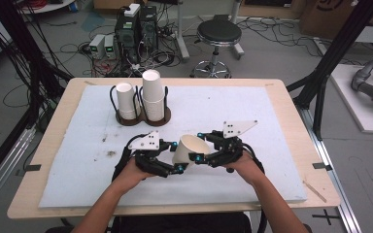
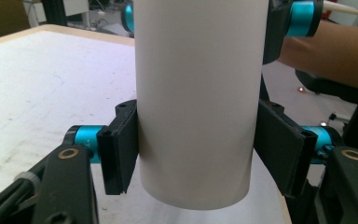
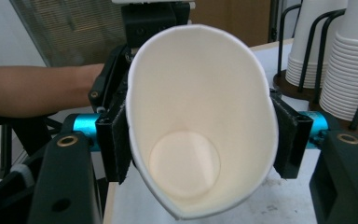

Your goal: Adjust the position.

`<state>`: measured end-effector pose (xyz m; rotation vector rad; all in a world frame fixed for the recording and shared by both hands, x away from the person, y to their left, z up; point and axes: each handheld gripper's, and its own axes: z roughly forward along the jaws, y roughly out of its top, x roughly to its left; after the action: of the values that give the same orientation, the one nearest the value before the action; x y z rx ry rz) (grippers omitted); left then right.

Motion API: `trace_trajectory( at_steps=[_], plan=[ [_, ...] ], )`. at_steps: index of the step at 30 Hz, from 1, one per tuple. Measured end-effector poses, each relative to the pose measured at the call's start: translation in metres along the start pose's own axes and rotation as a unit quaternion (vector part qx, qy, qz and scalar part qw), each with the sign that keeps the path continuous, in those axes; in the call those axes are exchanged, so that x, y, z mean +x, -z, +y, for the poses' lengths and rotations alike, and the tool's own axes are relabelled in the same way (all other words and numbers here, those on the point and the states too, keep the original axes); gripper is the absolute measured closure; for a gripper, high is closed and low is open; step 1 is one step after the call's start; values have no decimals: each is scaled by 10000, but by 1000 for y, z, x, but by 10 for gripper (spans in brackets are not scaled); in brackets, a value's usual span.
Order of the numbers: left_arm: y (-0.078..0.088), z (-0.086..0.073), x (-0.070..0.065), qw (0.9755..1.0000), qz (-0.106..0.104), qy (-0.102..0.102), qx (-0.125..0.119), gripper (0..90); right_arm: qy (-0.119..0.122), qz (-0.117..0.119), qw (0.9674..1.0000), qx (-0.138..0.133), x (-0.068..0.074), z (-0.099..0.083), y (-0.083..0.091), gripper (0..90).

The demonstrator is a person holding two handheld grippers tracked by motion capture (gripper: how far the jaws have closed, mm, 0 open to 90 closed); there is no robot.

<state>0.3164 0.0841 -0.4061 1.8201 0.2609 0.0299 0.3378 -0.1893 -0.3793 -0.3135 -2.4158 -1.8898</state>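
Note:
A white paper cup (image 1: 189, 148) hangs on its side just above the middle of the white mat, with a gripper at each end. My left gripper (image 1: 176, 161) is shut on the cup's lower body. In the left gripper view both black pads press the cup wall (image 2: 196, 102), one from each side. My right gripper (image 1: 203, 149) is shut on the cup near its mouth. In the right gripper view the rim (image 3: 200, 116) is squeezed into an oval between the pads, and the empty bottom shows inside. The left gripper's body (image 3: 154, 18) shows behind the cup.
A dark wire holder (image 1: 143, 118) at the mat's far left carries two stacks of white cups (image 1: 153, 94), also at the right edge of the right gripper view (image 3: 349, 70). The white mat (image 1: 252, 107) covers most of the wooden table (image 1: 291, 97). A stool (image 1: 218, 34) stands beyond.

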Motion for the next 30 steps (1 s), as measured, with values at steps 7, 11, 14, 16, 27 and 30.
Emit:
trace_trajectory(
  at_steps=[7,11,14,16,27,30],
  plan=[
    [4,2,0,9994,-2,75,-335,355,-174,-131,9993,-306,2,0,-2,183],
    [5,3,1,9993,-4,71,-361,355,-138,-130,9994,-277,2,-1,-3,222],
    [2,2,0,9995,-21,85,-288,355,19,-27,9996,-273,4,0,-3,333],
    [0,1,0,9997,2,128,-189,345,56,-37,9998,-190,5,1,-3,345],
    [-4,-1,-2,10000,19,0,-7,355,104,-35,9999,-107,6,3,-5,355],
    [-4,0,-2,9999,2,8,-119,353,26,-41,9998,-192,7,3,-5,292]
  ],
)
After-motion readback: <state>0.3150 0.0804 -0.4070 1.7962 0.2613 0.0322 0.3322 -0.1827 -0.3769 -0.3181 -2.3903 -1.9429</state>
